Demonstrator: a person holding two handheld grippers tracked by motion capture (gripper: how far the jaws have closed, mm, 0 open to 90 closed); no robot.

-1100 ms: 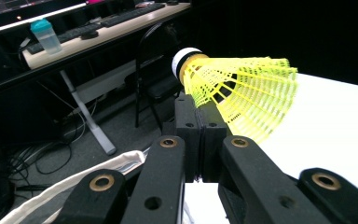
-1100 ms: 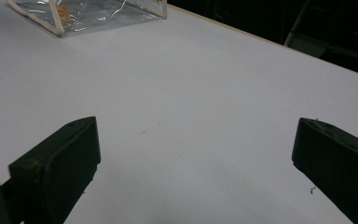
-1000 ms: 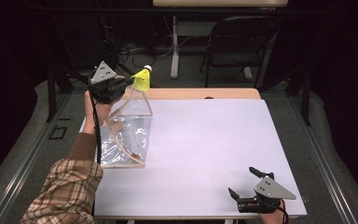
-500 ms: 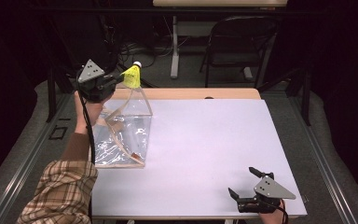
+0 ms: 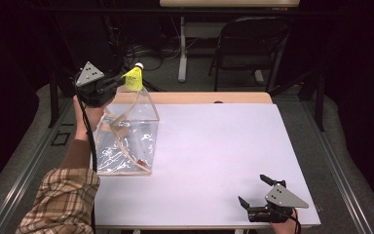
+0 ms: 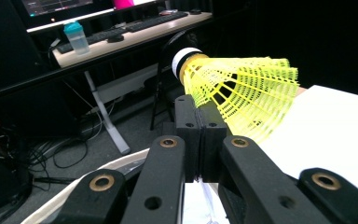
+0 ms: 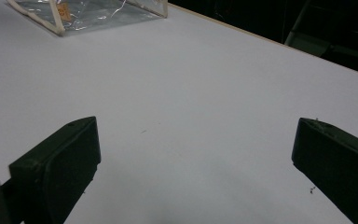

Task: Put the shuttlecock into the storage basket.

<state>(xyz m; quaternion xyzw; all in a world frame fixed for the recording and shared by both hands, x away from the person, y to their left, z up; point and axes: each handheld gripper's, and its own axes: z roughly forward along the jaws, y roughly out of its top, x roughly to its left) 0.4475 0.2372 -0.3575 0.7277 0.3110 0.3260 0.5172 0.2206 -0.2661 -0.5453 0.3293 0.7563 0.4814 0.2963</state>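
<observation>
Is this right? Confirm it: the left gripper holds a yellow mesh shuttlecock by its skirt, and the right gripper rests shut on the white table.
Not quite: the right gripper is open, its jaws wide apart in the right gripper view. The left gripper does pinch the yellow mesh shuttlecock.

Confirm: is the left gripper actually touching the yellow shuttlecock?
Touching. In the left gripper view, the left gripper has its fingers shut on the skirt edge of the yellow shuttlecock.

A clear bag (image 5: 126,144) stands on the bench (image 5: 214,156) at its left side. The shuttlecock (image 5: 133,78) is above the bag's far top, in the left hand-held gripper (image 5: 108,87). The right hand-held gripper (image 5: 263,195) sits at the bench's near right corner, well apart.
</observation>
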